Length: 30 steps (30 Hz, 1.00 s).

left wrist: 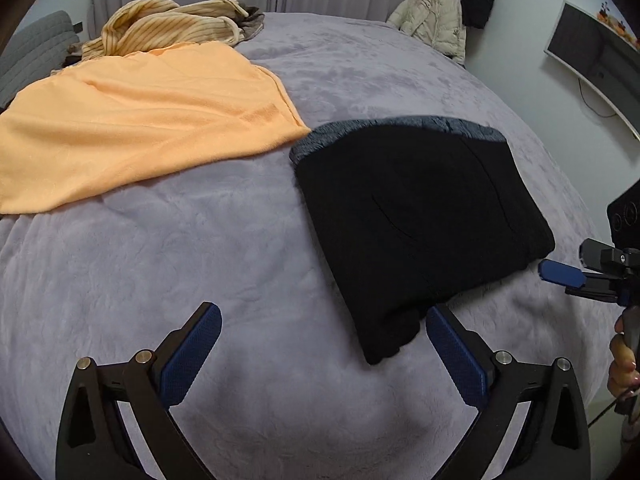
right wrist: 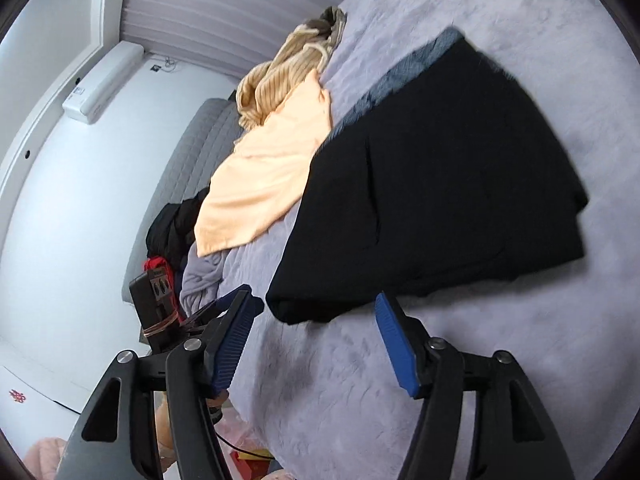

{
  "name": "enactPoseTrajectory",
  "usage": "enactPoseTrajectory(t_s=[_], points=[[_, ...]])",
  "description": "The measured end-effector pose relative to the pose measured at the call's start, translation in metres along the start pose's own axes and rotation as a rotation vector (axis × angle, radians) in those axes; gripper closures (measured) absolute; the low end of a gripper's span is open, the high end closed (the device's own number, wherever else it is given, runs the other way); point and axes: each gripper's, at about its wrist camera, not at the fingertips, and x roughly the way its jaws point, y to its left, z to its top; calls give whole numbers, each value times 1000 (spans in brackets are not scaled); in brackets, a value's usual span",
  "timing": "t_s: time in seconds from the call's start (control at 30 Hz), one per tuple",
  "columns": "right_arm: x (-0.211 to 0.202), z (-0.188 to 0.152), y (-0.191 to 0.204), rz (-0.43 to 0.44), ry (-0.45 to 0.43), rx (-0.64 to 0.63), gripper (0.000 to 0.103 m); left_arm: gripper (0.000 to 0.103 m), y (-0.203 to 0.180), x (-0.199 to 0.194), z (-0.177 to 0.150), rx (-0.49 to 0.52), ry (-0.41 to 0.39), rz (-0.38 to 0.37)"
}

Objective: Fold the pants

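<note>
Black pants (left wrist: 420, 216) already sit folded compact at centre-right on the bed (left wrist: 240, 260), both my left gripper (left wrist: 322, 338) and right gripper (right wrist: 316, 340) spread apart, empty, so I'd call folding nearly finished.

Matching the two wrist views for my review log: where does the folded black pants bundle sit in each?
Left wrist: black pants right of centre, beyond the open jaws.
Right wrist: black pants centre-right, slanting.
Shared landmark: orange cloth beside their grey waistband end.
</note>
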Motion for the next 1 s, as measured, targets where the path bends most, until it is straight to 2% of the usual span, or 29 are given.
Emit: enactPoseTrajectory(t_s=[0.07,0.13,0.2,0.23,0.3,0.33,0.43,0.5,0.53,0.57,0.6,0.63,0.7,0.8,0.9,1.0], points=[[21,-4,-9,-26,25,46,36,0,-12,2,-6,-17,-9,23],[33,-5,-24,-54,11,120,36,0,-19,9,-5,-63,-16,55],[28,-4,-32,-61,-49,173,36,0,-24,18,-3,-60,-23,177],[19,-2,-30,-51,-90,174,37,0,-24,24,-3,-45,-13,230],[3,4,-21,-6,-149,145,39,0,-21,32,-9,-9,2,265],[-3,8,-16,-13,-169,113,39,0,-19,35,-13,9,2,278],[-9,20,-15,-142,-194,35,39,0,-12,37,-23,21,-9,305],[-6,23,-42,-178,-173,115,45,0,-3,35,-25,-28,10,261],[-9,22,-56,-138,-169,179,52,0,2,32,-24,-56,25,221],[-13,16,-68,-85,-175,235,54,0,7,29,-25,-73,37,184],[-19,12,-74,-75,-179,266,54,0,10,26,-25,-78,46,152],[-27,7,-79,-96,-183,274,49,0,13,21,-26,-73,48,123],[-46,1,-78,-143,-194,239,49,0,15,7,-27,-46,28,82],[-79,4,-65,-237,-240,163,49,0,15,-17,-18,-21,-46,93],[-99,13,-45,-250,-296,86,49,0,17,-33,3,-63,-122,46],[-91,28,-25,-253,-289,16,49,0,13,-23,22,-92,-116,28]])
